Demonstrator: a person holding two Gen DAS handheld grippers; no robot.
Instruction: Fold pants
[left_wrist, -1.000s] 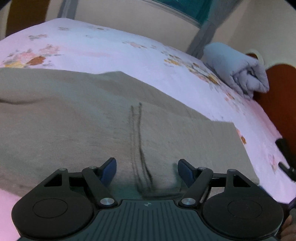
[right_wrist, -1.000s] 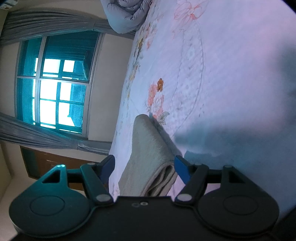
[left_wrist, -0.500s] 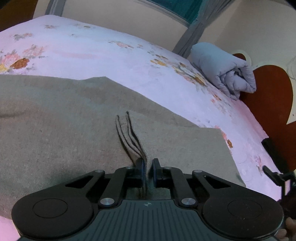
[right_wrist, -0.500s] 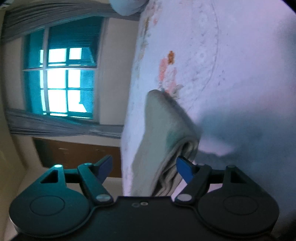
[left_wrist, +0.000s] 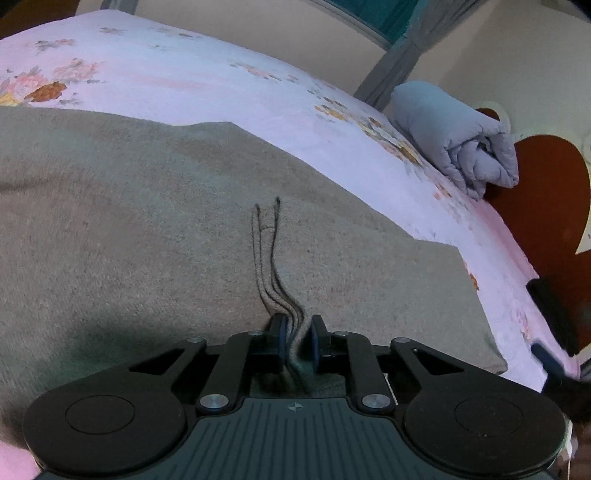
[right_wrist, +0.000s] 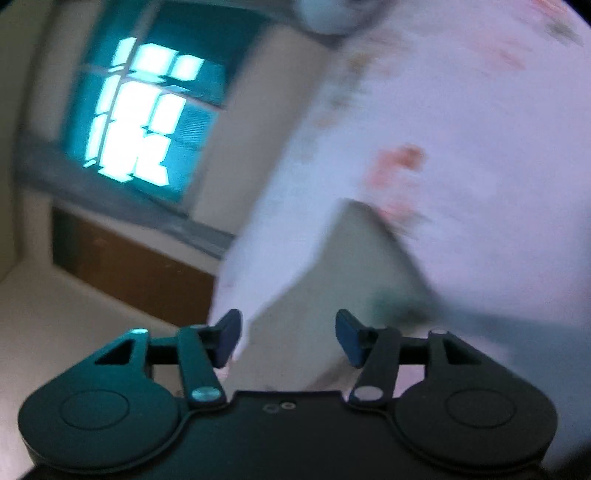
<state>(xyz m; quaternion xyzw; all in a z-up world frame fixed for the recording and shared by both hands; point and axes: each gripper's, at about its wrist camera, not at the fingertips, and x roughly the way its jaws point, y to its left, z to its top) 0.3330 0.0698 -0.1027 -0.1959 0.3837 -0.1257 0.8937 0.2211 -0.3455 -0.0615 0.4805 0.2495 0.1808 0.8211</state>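
The pants (left_wrist: 184, 229), grey-beige and already doubled over, lie flat on the floral bed sheet (left_wrist: 207, 74), filling the left wrist view from nine o'clock across to four o'clock. Their layered edges meet in a dark seam line running from centre down to six o'clock.

The left gripper (left_wrist: 297, 345) has that layered edge between its fingers. Its jaws have just eased slightly apart; the blue pads (left_wrist: 281, 341) stand nearly together with the bunched cloth pinched between them, so the clamp reads as holding.

The right gripper (right_wrist: 288, 338) stands with its jaws apart, having just narrowed a little. A corner of the pants lies ahead between the fingers, but no pad touches cloth. This view is badly blurred, so whether the corner sits level with the pads cannot be told.

Beyond: a rolled grey quilt (left_wrist: 458, 144) at two o'clock against the headboard (left_wrist: 546, 206); a window (right_wrist: 140, 114) at ten o'clock in the right view.

Judgement: the step is securing both grips before the next fold. The right gripper should close over all layers, then both lift evenly.
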